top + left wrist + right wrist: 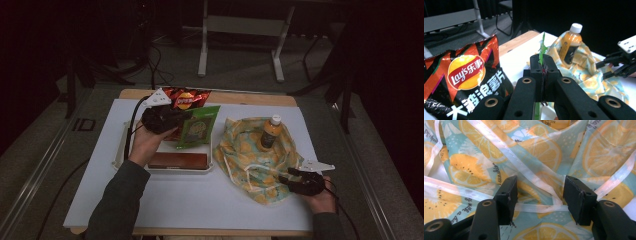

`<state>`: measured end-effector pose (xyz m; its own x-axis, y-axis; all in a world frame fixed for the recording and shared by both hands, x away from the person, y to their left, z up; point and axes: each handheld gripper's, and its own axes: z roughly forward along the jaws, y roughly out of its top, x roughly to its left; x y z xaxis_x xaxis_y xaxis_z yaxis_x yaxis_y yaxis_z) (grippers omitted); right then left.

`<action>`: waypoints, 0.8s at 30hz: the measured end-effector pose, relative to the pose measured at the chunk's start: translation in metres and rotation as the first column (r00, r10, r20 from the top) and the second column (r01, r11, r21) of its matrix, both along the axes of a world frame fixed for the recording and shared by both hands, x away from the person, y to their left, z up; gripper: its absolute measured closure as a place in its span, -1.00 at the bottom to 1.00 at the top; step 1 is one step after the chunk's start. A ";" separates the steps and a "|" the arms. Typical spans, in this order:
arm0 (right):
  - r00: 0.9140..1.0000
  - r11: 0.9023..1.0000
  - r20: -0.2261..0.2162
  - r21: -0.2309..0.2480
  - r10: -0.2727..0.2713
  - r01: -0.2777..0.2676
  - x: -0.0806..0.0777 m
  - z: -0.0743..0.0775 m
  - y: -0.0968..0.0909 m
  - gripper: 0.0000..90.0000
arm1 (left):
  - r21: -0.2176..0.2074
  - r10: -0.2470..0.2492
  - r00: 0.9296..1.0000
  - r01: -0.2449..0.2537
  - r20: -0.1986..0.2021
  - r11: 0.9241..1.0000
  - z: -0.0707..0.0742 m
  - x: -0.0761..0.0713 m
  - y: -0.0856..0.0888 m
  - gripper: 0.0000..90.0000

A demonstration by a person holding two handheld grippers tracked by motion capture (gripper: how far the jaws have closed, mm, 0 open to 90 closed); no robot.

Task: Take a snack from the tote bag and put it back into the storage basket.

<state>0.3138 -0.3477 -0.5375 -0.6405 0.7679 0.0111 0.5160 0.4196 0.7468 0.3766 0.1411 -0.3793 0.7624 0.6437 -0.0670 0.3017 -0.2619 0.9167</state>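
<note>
My left gripper fingers clamp the green snack packet; right gripper fingers stand apart around the lemon-print bag strap, juice bottle inside.

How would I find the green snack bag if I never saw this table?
Start at the white tray on the table's left side. Above it, the left gripper pinches a flat green snack bag. Its neighbour, the chip bag, is red and black; this one is bright green.
</note>
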 end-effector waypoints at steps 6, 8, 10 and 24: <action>1.000 1.000 0.002 -0.001 -0.001 0.001 0.000 0.000 0.000 0.00 | 0.018 -0.001 1.000 0.001 -0.003 1.000 -0.004 0.003 -0.002 0.96; 1.000 1.000 0.001 -0.001 -0.002 0.002 0.000 0.000 0.000 0.00 | 0.030 0.002 1.000 -0.002 -0.002 1.000 -0.006 0.006 -0.002 0.96; 1.000 1.000 0.001 0.000 -0.002 0.002 0.000 0.000 0.000 0.00 | 0.027 0.001 1.000 -0.001 -0.009 1.000 -0.008 0.009 0.000 0.96; 1.000 1.000 -0.003 0.001 -0.001 0.001 0.000 0.000 0.000 0.00 | 0.072 0.043 0.998 -0.039 -0.049 0.997 -0.030 0.025 0.005 0.94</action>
<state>0.3137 -0.3476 -0.5374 -0.6396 0.7686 0.0139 0.5186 0.4181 0.7458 0.4020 0.1457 -0.4097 0.7321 0.6788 -0.0580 0.3592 -0.3123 0.8795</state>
